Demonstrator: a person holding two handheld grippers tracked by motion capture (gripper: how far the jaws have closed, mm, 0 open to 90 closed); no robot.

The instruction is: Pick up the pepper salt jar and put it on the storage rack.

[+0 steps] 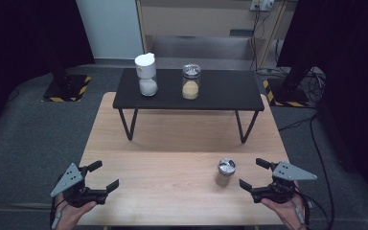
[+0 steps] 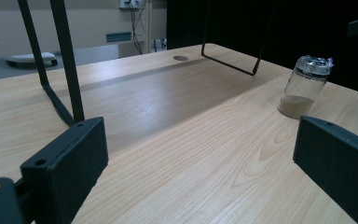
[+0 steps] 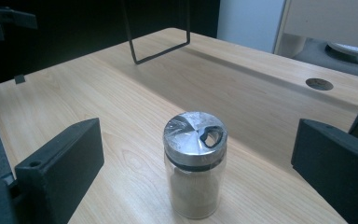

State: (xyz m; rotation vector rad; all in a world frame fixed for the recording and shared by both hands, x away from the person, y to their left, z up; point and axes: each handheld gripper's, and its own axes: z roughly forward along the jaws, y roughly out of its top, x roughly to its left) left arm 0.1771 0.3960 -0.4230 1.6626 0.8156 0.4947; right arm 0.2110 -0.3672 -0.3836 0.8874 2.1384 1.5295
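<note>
Right tongs (image 3: 198,158) gape around round glass shaker jar (image 3: 194,170), foil-capped; left tongs (image 2: 200,154) gape over woodgrain table (image 2: 168,140).

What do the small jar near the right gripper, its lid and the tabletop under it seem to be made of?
Small jar: clear glass, possibly hard plastic; the pale powder shows through its glossy wall.
Lid: looks like shiny metal, silvery with bright reflections and a dark pour opening.
Tabletop: light wood or wood-look laminate, matte, with visible grain lines.

Small jar (image 1: 225,171) stands on the table (image 1: 172,143), left of the right hand-held gripper (image 1: 258,176).
</note>
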